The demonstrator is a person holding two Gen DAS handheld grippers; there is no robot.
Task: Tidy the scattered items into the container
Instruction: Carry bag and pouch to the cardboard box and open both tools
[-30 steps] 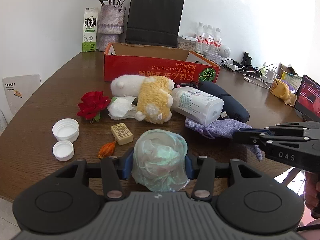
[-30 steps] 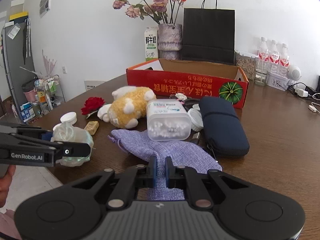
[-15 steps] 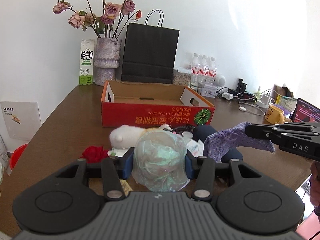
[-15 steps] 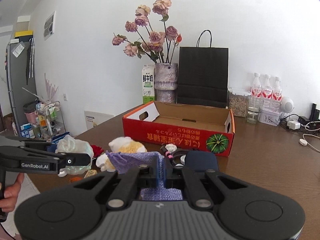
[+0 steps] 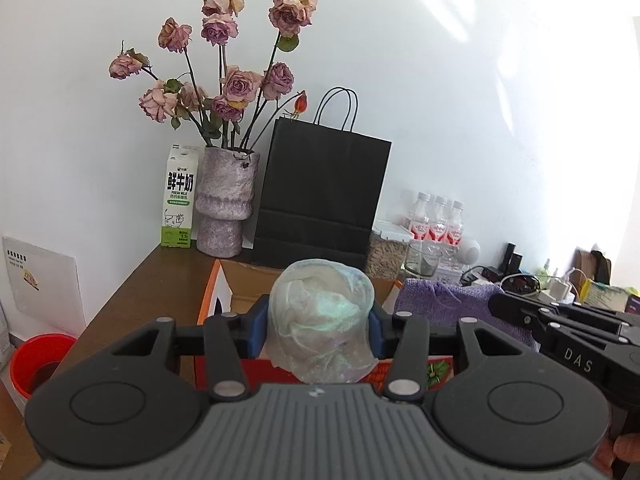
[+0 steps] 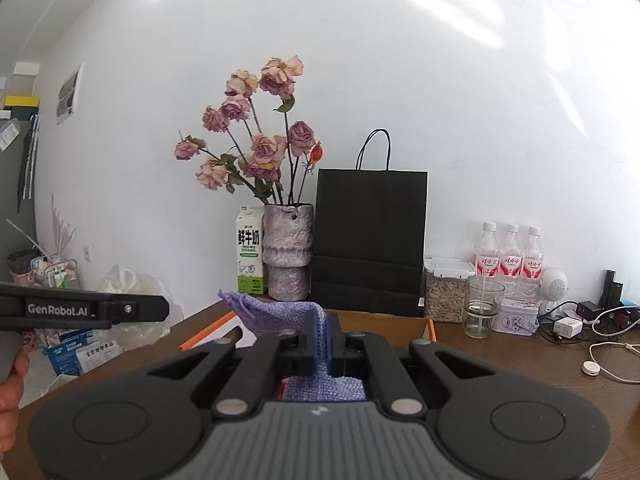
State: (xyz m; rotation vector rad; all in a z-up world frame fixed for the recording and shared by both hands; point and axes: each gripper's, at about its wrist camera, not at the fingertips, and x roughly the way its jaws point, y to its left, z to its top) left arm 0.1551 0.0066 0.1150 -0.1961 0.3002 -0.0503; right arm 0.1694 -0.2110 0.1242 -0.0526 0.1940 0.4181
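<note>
The red cardboard box sat on the table's far side, below both grippers. The left gripper pinched a crumpled plastic bag above its near wall; to its right, the right gripper was clamped on a purple mesh pouch

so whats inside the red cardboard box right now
Only a strip of bare brown inner wall of the red cardboard box shows. Its floor is hidden by the crumpled plastic bag in the left hand-held gripper and by the purple pouch.
</note>
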